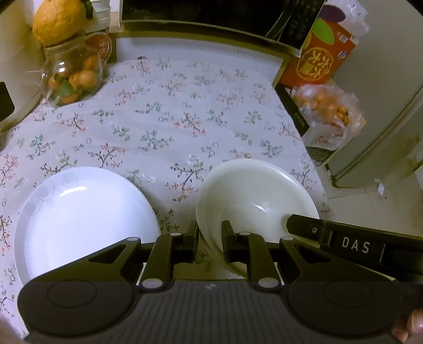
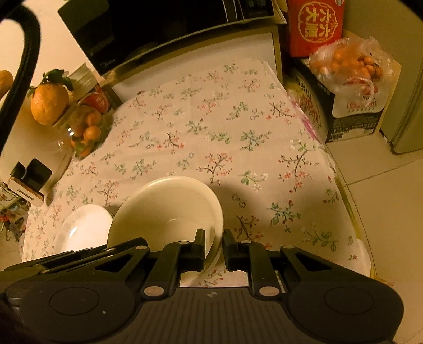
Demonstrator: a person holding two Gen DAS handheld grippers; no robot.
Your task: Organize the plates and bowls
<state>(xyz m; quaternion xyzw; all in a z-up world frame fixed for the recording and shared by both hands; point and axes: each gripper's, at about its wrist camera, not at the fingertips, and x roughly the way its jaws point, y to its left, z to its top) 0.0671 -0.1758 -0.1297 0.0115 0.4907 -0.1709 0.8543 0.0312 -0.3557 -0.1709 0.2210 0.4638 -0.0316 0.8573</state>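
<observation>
A cream white bowl point(image 1: 253, 201) stands on the floral tablecloth, right of a white plate point(image 1: 79, 219). My left gripper point(image 1: 210, 238) straddles the bowl's near-left rim, one finger outside and one inside, jaws closed on the wall. My right gripper point(image 2: 214, 244) straddles the same bowl's point(image 2: 164, 209) right rim the same way. The plate shows in the right wrist view point(image 2: 84, 227) to the bowl's left. The right gripper's body point(image 1: 357, 246) crosses the left wrist view at the bowl's right edge.
A glass jar of small oranges point(image 1: 71, 76) with a large orange on top stands far left. A microwave point(image 1: 206, 13) is at the back. A red box point(image 1: 320, 58) and a bag of oranges point(image 1: 322, 105) sit right, off the table point(image 1: 171, 119). A fridge point(image 1: 383, 105) stands right.
</observation>
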